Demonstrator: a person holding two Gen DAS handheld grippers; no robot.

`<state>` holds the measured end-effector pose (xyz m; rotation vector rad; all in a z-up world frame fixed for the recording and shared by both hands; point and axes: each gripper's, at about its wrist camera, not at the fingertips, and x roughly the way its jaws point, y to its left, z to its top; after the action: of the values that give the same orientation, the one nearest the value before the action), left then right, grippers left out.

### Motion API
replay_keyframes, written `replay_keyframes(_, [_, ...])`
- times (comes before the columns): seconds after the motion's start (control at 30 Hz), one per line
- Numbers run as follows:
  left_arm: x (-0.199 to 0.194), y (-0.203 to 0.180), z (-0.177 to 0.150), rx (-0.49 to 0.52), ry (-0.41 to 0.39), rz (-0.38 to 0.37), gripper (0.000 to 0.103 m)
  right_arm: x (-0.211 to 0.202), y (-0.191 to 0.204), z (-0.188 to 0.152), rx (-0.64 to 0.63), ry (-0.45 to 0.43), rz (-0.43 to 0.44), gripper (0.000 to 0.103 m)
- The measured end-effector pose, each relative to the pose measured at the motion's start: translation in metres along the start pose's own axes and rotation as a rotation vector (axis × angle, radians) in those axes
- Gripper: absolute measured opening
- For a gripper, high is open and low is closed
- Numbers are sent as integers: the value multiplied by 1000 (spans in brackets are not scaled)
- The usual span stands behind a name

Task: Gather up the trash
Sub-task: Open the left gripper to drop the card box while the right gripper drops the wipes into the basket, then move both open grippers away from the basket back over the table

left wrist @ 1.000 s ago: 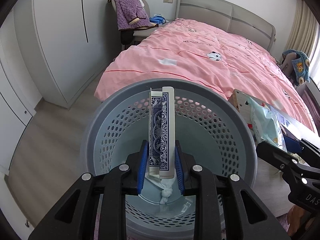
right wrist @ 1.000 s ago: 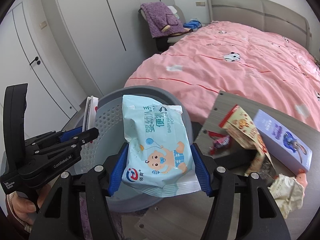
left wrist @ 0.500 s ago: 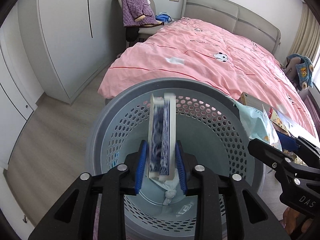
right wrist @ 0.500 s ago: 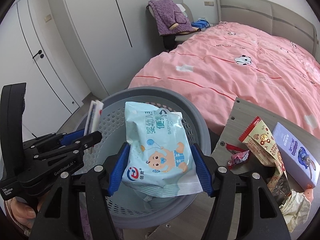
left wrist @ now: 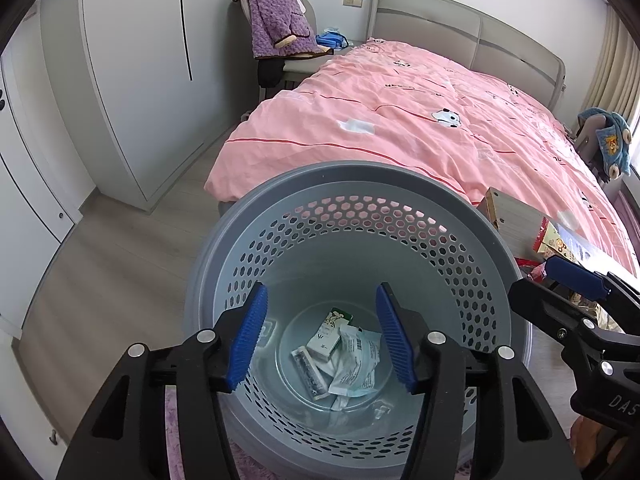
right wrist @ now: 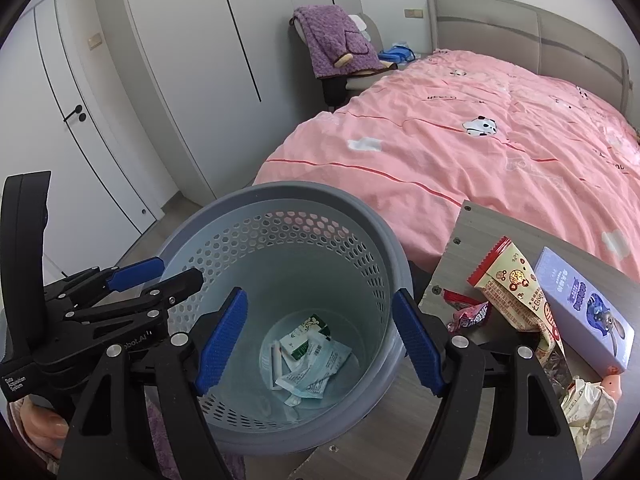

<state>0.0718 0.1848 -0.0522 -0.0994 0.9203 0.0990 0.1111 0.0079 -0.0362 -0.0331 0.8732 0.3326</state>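
A grey perforated trash basket (left wrist: 352,184) stands on the floor by the bed; it also shows in the right wrist view (right wrist: 280,196). At its bottom lie the wipes pack (left wrist: 356,364), the card deck (left wrist: 306,372) and a small green-white carton (left wrist: 328,332); the same pile shows in the right wrist view (right wrist: 308,360). My left gripper (left wrist: 322,334) is open and empty above the basket. My right gripper (right wrist: 318,336) is open and empty above it too. More trash lies on the low table (right wrist: 452,264): a red-and-cream snack bag (right wrist: 516,292), a red wrapper (right wrist: 468,314), crumpled paper (right wrist: 588,408).
A purple-blue box (right wrist: 584,312) lies on the table's right. A bed with a pink cover (left wrist: 440,112) is behind the basket. A chair with a purple blanket (left wrist: 276,24) stands at the back. White wardrobes (left wrist: 132,80) line the left wall. A purple rug (left wrist: 180,440) lies under the basket.
Both grippers have opened. The card deck has dropped from the left one and the wipes pack from the right one into the basket.
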Motion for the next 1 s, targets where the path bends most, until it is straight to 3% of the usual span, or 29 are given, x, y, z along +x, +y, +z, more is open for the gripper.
replay_keyframes(1.0, [-22,3,-3,-6,-23,12,69,-24,-5,-9,13,-23,-23,74])
